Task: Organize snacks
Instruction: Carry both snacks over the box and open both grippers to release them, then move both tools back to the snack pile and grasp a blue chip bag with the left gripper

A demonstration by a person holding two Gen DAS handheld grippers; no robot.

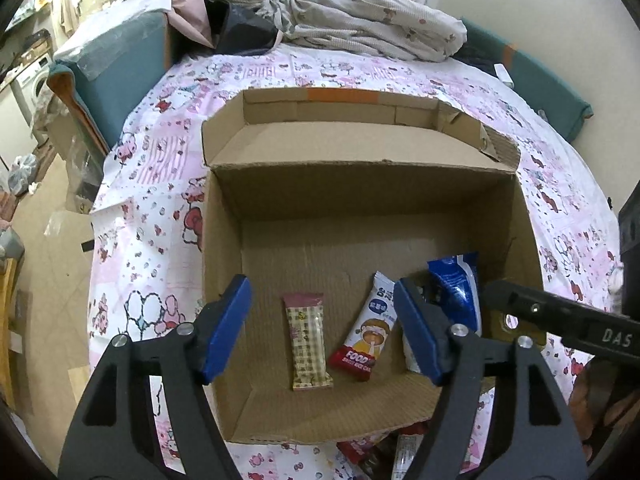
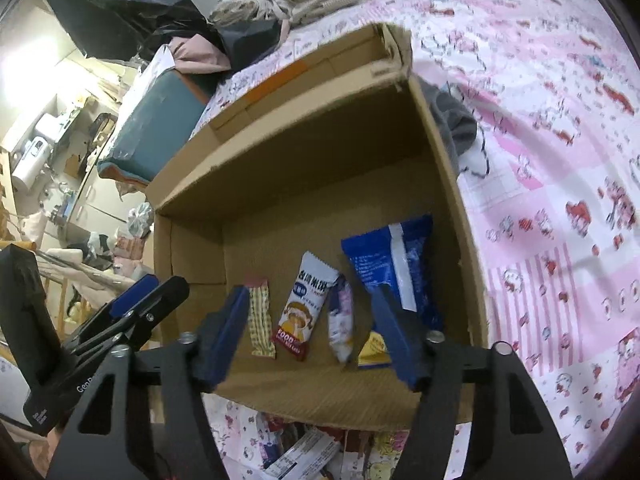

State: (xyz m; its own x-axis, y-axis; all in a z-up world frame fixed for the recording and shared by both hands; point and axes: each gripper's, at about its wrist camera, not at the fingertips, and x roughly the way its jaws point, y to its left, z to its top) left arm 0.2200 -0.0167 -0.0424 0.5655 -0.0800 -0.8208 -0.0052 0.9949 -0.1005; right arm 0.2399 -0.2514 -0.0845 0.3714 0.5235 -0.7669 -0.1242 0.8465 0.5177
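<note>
An open cardboard box [image 1: 224,240] lies on the bed. On its floor lie a checked yellow-and-maroon bar [image 1: 308,344], a white-and-red rice cake packet [image 1: 370,336] and a blue packet [image 1: 456,292]. My left gripper [image 1: 320,286] hangs open over the box's near end, above the checked bar, with nothing between its pads. In the right wrist view the box [image 2: 192,192] also holds a small white-and-purple packet [image 2: 340,320] and a yellow packet [image 2: 374,350]. My right gripper [image 2: 310,294] is open above the rice cake packet [image 2: 304,308] and holds nothing. Each gripper shows at the other view's edge.
Pink patterned bedsheet [image 1: 152,208] surrounds the box. Crumpled bedding [image 1: 360,20] is piled behind it. Several loose snack packets [image 2: 304,456] lie on the sheet in front of the box's near wall. A grey cloth [image 2: 456,120] lies beside the box's right wall. The bed's left edge drops to the floor [image 1: 48,280].
</note>
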